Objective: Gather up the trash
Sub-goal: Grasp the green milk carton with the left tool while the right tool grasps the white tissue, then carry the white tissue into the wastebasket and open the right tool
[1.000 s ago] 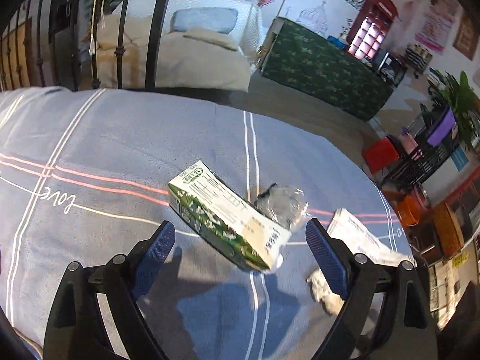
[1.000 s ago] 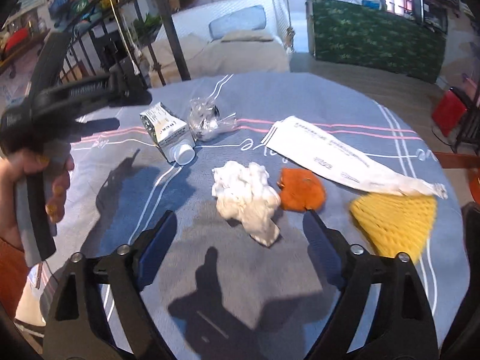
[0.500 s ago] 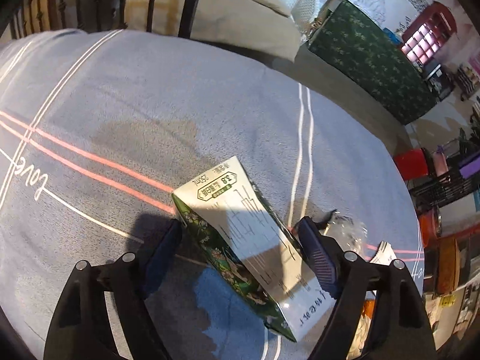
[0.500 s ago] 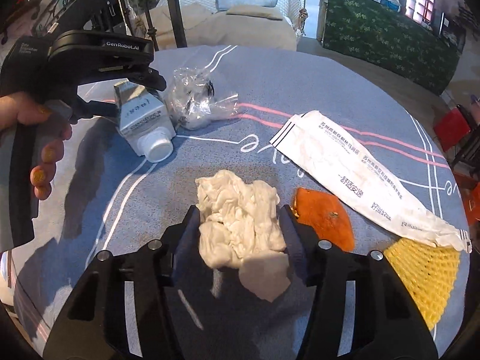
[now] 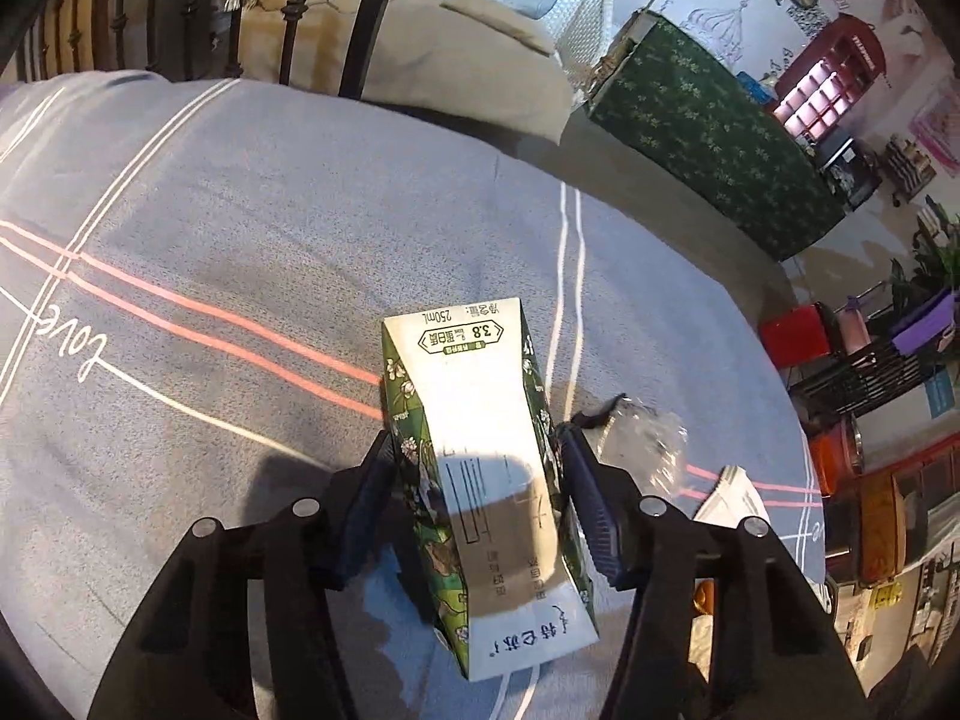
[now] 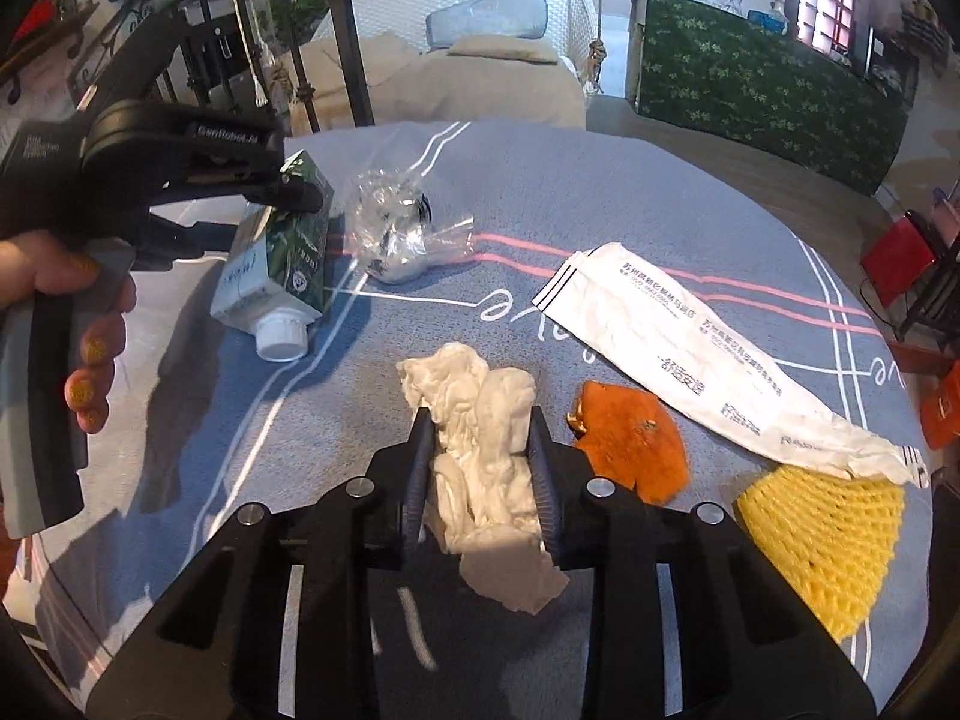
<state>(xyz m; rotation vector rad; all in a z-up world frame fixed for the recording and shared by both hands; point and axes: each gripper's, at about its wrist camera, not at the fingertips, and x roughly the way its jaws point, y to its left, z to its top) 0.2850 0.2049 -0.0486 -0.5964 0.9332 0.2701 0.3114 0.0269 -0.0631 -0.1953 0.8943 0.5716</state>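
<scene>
Table: round, with a grey-blue cloth (image 6: 600, 180) that has pink and white stripes; a bed and a green patterned box stand behind it.
Left gripper (image 5: 477, 480): my jaws have just been closing, and now the blue pads press on both long sides of the green and white milk carton (image 5: 486, 480), which lies on its side on the cloth.
Right gripper (image 6: 480, 468): my jaws have just been closing too, and they squeeze the crumpled white tissue (image 6: 480, 450) between them; the tissue sits on the cloth.
Other trash: a clear crinkly plastic wrapper (image 6: 396, 234) just beside the carton, a flat orange peel (image 6: 636, 444) near the tissue, a long white paper sleeve with print (image 6: 690, 354), and a yellow foam net (image 6: 828, 540) touching its far end.
Hand: a person's hand (image 6: 78, 324) holds the left gripper's handle.
Carton risk: I think the smooth carton could slip or swing when I lift, because I hold it near one end; a hard squeeze could crush it and push drops out past its white cap (image 6: 279, 333).
Tissue risk: I think the loose tail hanging below my pads could tear off or drag on the cloth.
</scene>
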